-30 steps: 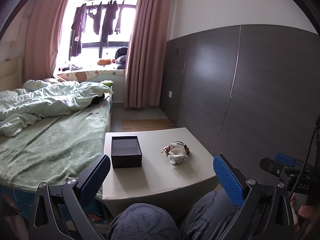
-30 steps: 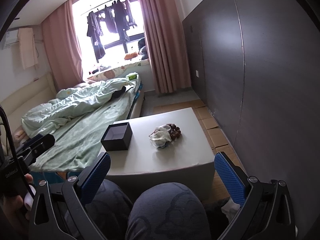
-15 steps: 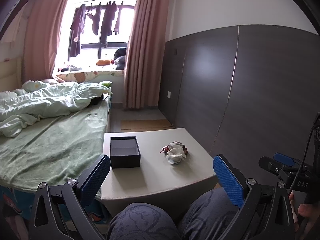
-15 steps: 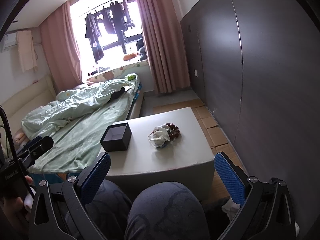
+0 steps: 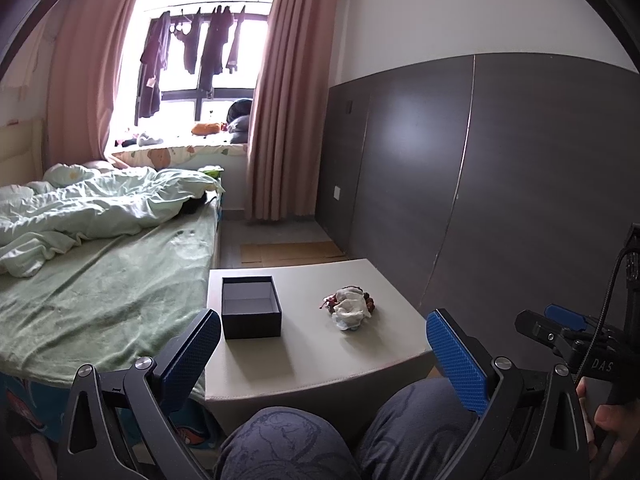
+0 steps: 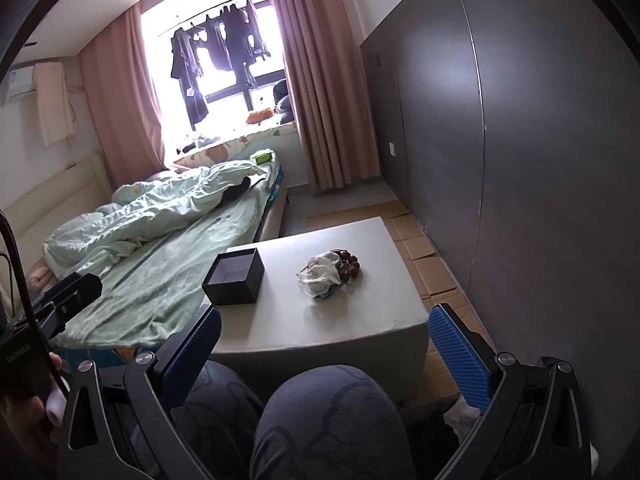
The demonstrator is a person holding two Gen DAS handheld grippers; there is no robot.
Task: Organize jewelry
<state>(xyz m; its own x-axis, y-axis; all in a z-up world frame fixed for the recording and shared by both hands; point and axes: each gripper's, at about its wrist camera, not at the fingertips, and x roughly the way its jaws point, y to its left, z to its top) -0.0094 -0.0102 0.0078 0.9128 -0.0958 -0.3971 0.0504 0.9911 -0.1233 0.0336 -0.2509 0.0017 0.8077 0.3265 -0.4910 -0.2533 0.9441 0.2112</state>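
An open, empty black box sits on the left part of a low white table. To its right lies a small heap of jewelry: dark red beads partly wrapped in a crumpled white bag. My left gripper is open and held well back from the table, above the person's knees. My right gripper is open too, equally far back, nothing between its fingers. In the left wrist view the right gripper's body shows at the right edge.
A bed with a green sheet and rumpled quilt adjoins the table's left side. A dark panelled wall runs along the right. Cardboard sheets cover the floor beside the table. The person's knees fill the foreground.
Both views have shifted slightly; the table and its objects sit a little lower and farther in the frames. Both grippers stay open, and nothing on the table moved.
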